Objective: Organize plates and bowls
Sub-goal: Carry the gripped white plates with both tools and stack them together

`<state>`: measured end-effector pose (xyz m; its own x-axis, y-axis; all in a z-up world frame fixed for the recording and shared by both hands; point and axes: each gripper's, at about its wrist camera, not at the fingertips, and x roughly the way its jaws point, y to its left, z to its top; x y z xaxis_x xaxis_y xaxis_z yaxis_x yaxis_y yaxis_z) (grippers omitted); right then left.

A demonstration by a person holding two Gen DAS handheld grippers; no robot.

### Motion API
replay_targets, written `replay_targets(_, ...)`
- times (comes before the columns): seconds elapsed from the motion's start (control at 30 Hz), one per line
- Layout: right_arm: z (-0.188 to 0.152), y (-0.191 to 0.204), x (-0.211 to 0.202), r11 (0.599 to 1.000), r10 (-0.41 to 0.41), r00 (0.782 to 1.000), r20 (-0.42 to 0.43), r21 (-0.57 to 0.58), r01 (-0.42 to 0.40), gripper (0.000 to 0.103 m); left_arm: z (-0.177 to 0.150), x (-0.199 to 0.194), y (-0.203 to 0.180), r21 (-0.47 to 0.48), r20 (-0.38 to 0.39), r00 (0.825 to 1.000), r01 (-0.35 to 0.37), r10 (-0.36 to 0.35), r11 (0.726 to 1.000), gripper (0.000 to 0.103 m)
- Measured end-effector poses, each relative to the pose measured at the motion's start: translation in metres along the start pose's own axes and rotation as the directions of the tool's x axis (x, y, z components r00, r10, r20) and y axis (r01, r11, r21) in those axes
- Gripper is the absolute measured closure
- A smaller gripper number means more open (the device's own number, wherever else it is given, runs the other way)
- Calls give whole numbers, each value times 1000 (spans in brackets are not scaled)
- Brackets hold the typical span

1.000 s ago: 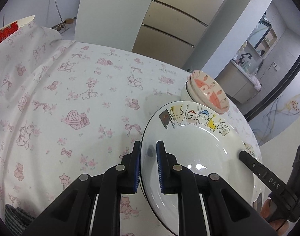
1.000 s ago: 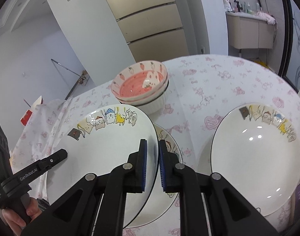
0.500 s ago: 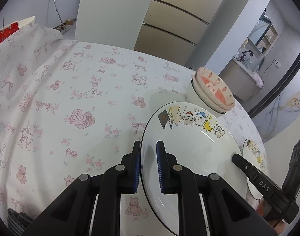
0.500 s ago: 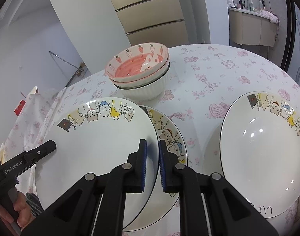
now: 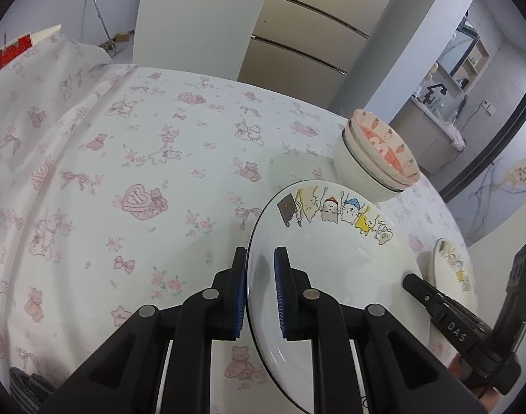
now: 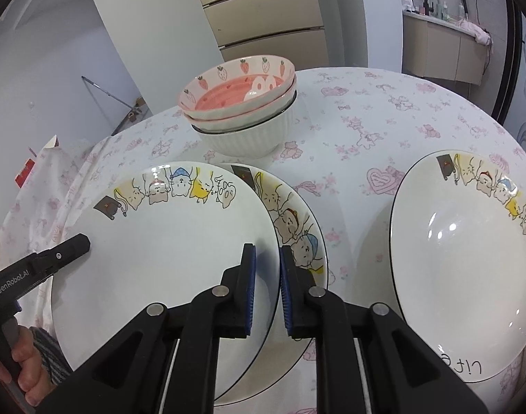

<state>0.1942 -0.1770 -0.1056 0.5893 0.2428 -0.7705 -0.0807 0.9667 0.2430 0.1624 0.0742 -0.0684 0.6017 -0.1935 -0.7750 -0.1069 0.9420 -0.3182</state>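
While the left gripper (image 5: 259,289) is clenched on the rim of a cartoon plate (image 5: 335,262), that plate is seen lower and nearer the tablecloth (image 5: 142,172) than a second ago, so stacking looks close. From the right wrist, the right gripper (image 6: 267,284) grasps the opposite rim, over a second plate (image 6: 290,214), hidden from the left; a third plate (image 6: 469,258) and stacked bowls (image 6: 242,103) stand apart.
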Motion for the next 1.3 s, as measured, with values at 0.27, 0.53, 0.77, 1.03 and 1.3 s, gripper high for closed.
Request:
replay_targets(0.27, -3, 3, 3, 999, -22, 1000, -14, -25, 22, 88, -3, 7, 2, -7, -5, 1000, -18, 18, 1000, 88)
replay_targets(0.53, -4, 4, 5, 998, -45, 999, -20, -39, 44, 87, -4, 9, -4, 22, 11, 999, -38, 38, 999, 89)
replay_targets(0.77, -6, 8, 4, 994, -79, 997, -11, -74, 78, 86, -6, 11, -8, 65, 15, 998, -57, 56, 996, 89)
replay_targets(1.03, -8, 9, -1, 980, -157, 987, 24, -118, 158, 86, -9, 20, -16, 112, -5, 998, -55, 56, 992, 88)
replay_targets(1.3, -6, 3, -5, 987, -126, 992, 25, -94, 127, 86, -10, 24, -18, 129, 4, 998, -58, 58, 990, 88)
